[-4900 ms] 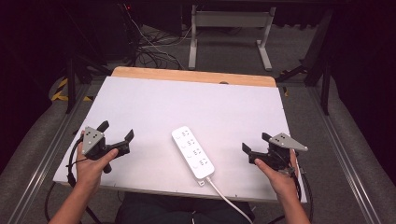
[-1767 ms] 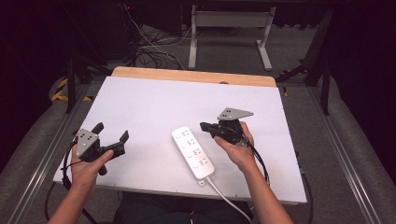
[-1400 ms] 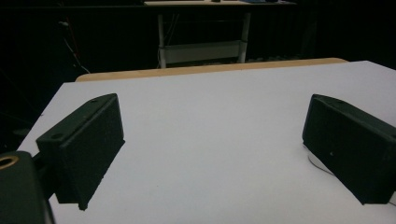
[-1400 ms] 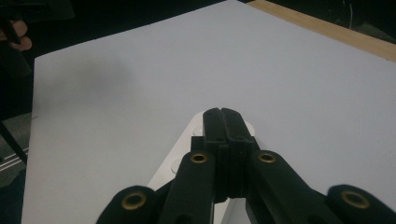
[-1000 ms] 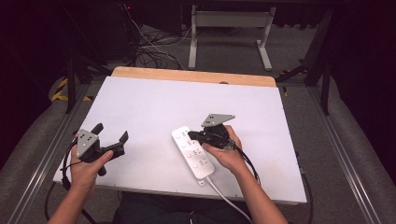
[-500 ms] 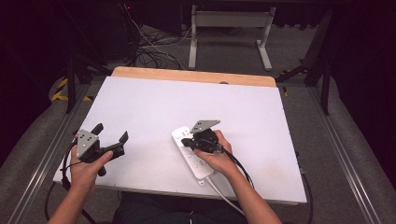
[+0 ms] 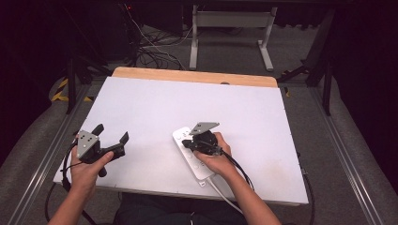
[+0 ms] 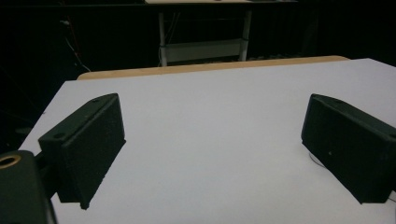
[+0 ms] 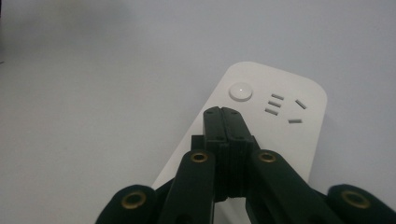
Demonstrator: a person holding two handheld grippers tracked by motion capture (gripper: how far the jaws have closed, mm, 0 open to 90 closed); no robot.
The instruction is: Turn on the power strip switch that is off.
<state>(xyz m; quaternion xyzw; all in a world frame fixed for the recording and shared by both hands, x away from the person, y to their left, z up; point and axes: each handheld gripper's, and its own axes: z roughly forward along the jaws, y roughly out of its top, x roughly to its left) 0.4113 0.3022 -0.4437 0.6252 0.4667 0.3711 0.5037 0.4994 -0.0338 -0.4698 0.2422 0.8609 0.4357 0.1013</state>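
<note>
Since the white power strip [image 7: 195,157] lies flat near the front of the table [image 7: 155,101], its round button [image 9: 240,91] looks like the goal: keep the right claw [image 9: 224,119] squeezed together and press straight down. Left claw [image 7: 110,140] waits wide apart.

Bright, even light on the white table [image 7: 155,108]; surroundings fall to near black, both gripper views soft, slightly grainy.
</note>
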